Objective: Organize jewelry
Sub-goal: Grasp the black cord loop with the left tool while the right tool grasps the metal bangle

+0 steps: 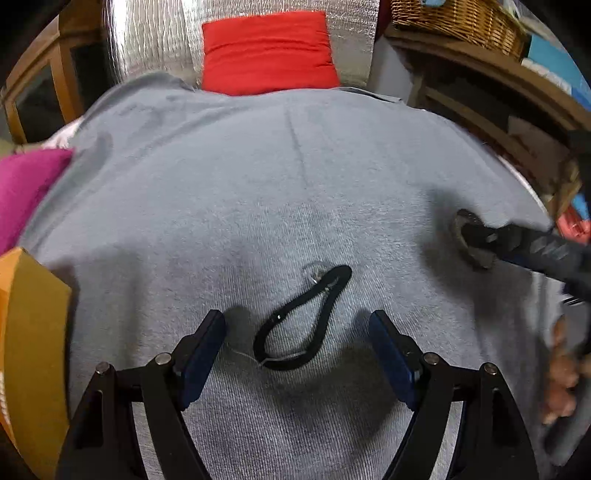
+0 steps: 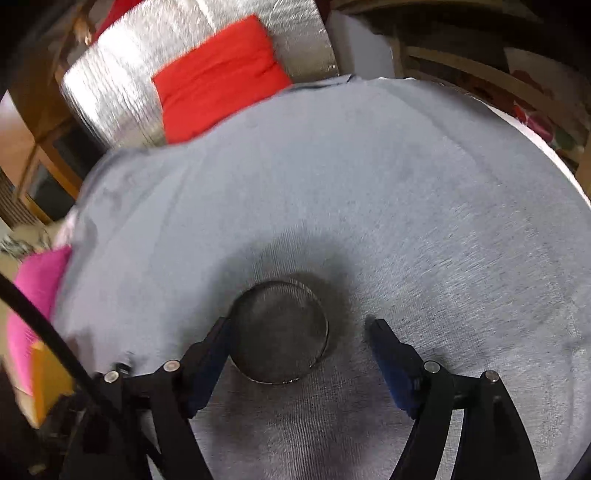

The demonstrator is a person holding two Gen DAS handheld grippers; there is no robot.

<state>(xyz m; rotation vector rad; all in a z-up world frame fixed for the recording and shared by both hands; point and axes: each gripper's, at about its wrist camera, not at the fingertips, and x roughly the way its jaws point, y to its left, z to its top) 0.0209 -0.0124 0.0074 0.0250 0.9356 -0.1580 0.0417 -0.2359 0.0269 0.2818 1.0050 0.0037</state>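
A black cord necklace (image 1: 301, 321) lies in a loop on the grey cloth (image 1: 277, 177), with a small clear pendant (image 1: 316, 271) at its far end. My left gripper (image 1: 297, 328) is open, and the loop lies between its fingers. A round shallow clear dish (image 2: 280, 332) sits on the cloth (image 2: 406, 206). My right gripper (image 2: 297, 328) is open around the dish, its left finger (image 2: 214, 347) against the rim. In the left wrist view the dish (image 1: 461, 236) and right gripper (image 1: 472, 236) show at the right.
A red cushion (image 1: 269, 51) leans on a silver sheet (image 1: 147, 40) beyond the cloth. A pink cloth (image 1: 22, 188) and an orange box (image 1: 29, 332) lie at the left. A wicker basket (image 1: 458, 18) and wooden shelves (image 1: 498, 110) stand at the right.
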